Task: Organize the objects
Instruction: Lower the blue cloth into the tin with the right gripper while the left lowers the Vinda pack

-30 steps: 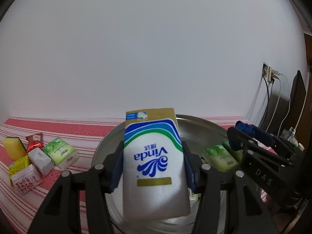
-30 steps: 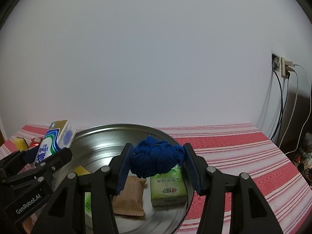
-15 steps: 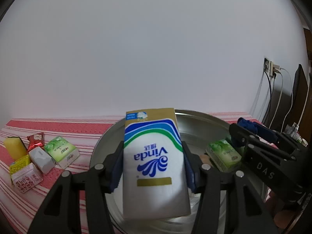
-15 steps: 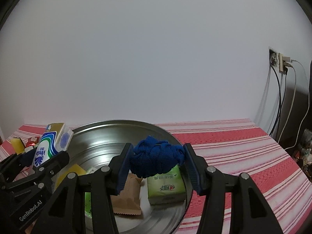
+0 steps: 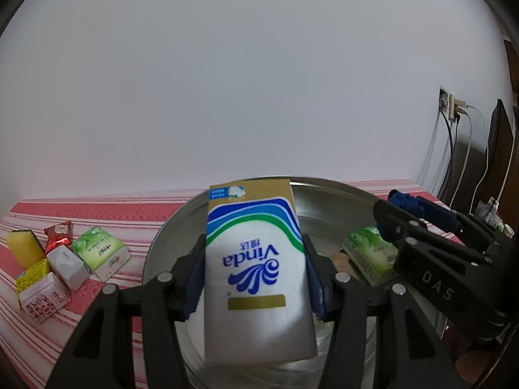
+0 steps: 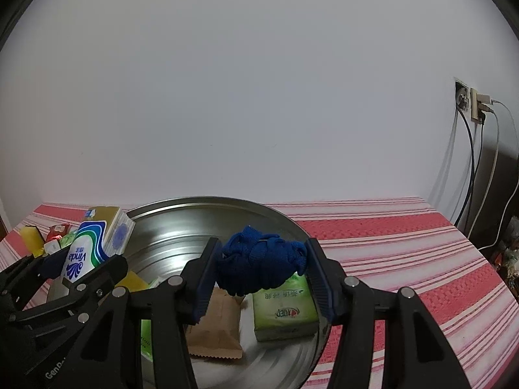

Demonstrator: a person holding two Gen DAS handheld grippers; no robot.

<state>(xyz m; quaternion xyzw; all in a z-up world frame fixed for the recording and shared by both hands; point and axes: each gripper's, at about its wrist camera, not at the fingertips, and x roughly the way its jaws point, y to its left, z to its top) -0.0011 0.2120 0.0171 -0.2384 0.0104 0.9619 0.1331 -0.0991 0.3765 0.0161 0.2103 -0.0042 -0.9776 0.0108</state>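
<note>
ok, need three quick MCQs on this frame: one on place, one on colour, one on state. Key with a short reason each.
1. Where does the green tissue pack nearest the right gripper lie?
A. on the striped cloth
B. inside the metal basin
C. on top of the sponge

2. What colour is the knitted bundle in the right gripper?
A. blue
B. red
C. yellow

3. What state is the left gripper in?
A. open and empty
B. shut with nothing in it
C. shut on the Vinda tissue pack

Key: 1 B, the pack rests on the basin floor beside a brown packet. 2 A, the bundle is dark blue. 3 C, both jaws press the sides of the Vinda pack, which hangs above the basin.
</note>
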